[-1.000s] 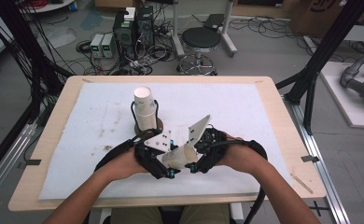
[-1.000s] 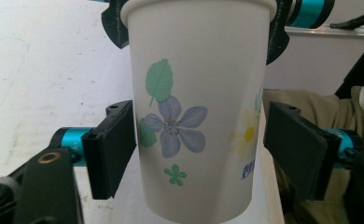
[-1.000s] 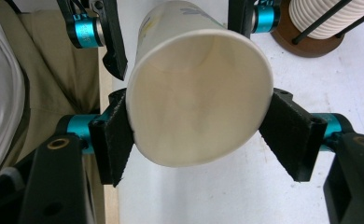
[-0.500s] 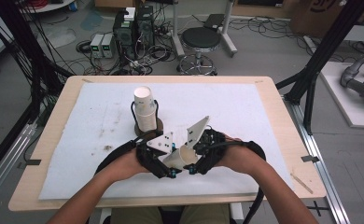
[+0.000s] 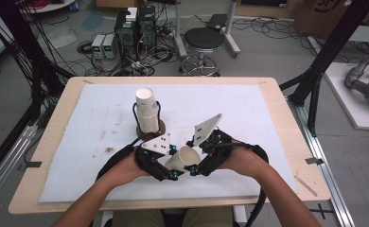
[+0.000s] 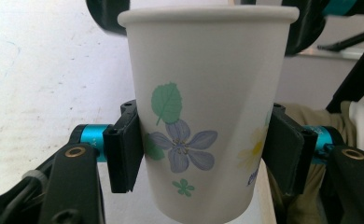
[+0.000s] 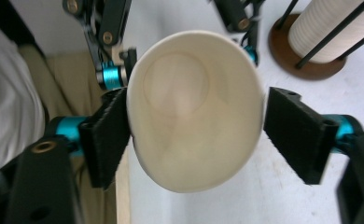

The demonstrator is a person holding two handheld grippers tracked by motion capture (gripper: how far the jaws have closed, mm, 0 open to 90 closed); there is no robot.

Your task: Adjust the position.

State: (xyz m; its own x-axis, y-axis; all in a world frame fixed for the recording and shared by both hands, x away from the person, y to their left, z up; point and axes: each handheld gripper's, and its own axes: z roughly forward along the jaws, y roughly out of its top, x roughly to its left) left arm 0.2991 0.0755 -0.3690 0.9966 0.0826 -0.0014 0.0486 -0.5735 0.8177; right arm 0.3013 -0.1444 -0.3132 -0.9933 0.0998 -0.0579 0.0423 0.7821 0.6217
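One table [image 5: 277,101] carries one white mat [image 5: 249,123] that covers most of its top. On the mat, far from the person and a little left, one stack of paper cups [image 5: 145,111] stands upright in one wire holder with a round brown base [image 5: 150,127]. At the near edge there are two hand-held grippers. The left hand-held gripper [image 6: 203,151] is closed on one paper cup [image 6: 208,112] with printed flowers; its two pads press on the cup's sides. The right hand-held gripper [image 7: 192,123] has just been opening: the same cup's rim is between its jaws, the left pad touches it and the right pad stands apart.
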